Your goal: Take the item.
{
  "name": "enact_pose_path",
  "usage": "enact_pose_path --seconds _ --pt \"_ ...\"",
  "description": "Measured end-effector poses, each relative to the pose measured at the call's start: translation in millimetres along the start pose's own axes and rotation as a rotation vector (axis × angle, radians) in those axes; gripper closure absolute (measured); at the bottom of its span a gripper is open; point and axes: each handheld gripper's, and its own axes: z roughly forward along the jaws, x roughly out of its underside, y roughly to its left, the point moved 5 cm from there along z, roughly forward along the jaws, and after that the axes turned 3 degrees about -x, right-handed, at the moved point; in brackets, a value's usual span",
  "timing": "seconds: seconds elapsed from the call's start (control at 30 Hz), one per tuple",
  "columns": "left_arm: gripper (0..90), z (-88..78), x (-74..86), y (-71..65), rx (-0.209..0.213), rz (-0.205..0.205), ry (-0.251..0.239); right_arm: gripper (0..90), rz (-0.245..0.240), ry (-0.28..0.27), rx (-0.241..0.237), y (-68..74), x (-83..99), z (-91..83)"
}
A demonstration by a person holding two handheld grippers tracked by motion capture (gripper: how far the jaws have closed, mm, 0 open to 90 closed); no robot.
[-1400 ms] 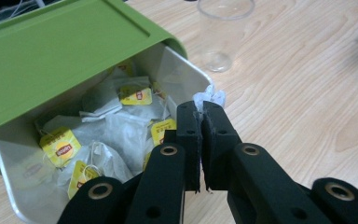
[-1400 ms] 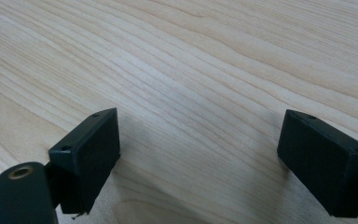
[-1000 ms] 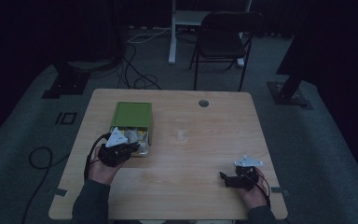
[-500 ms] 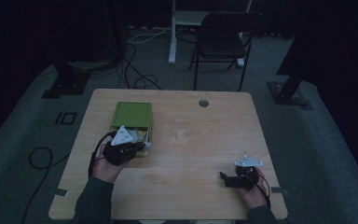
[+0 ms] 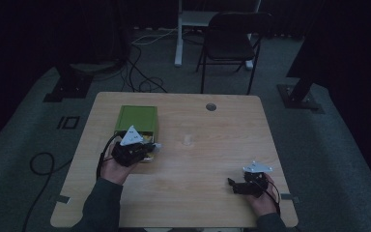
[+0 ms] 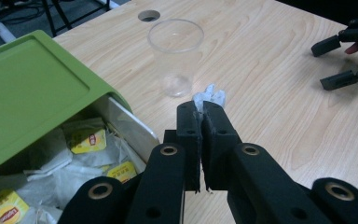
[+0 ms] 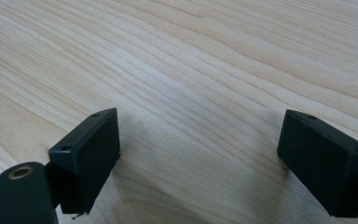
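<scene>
The left claw (image 6: 204, 105) is clamped tight on a small white tea bag (image 6: 209, 97), whose crumpled top pokes out just past the jaw tips. In the high view the left hand (image 5: 117, 166) holds this claw at the near right corner of the green box (image 5: 136, 118), forearm coming in from the desk's (image 5: 212, 140) near edge. The left gripper view brings out what the high view blurs: the box's drawer stands pulled out, full of white sachets with yellow labels (image 6: 87, 140), and a clear plastic cup (image 6: 175, 56) stands upright on the desk just beyond the pinched bag.

The right claw (image 7: 200, 158) stands wide open with nothing between its jaws, bare wood grain under them. The right hand (image 5: 261, 193) rests near the desk's near right corner, well apart from the box.
</scene>
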Motion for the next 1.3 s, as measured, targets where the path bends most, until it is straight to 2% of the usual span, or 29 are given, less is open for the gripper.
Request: enact_pose_path --seconds 0.57,0.7,1.3 --pt "87.6 12.0 -11.7 -0.8 0.006 0.004 0.002 12.7 0.000 0.000 0.000 0.0 0.0 0.0" --pt "87.6 22.3 -17.2 -4.9 0.001 0.021 0.020 12.7 -0.001 0.001 0.000 0.0 0.0 -0.1" --pt "87.6 40.5 -29.3 -6.0 0.011 0.007 0.017 12.7 -0.001 0.000 0.000 0.0 0.0 0.0"
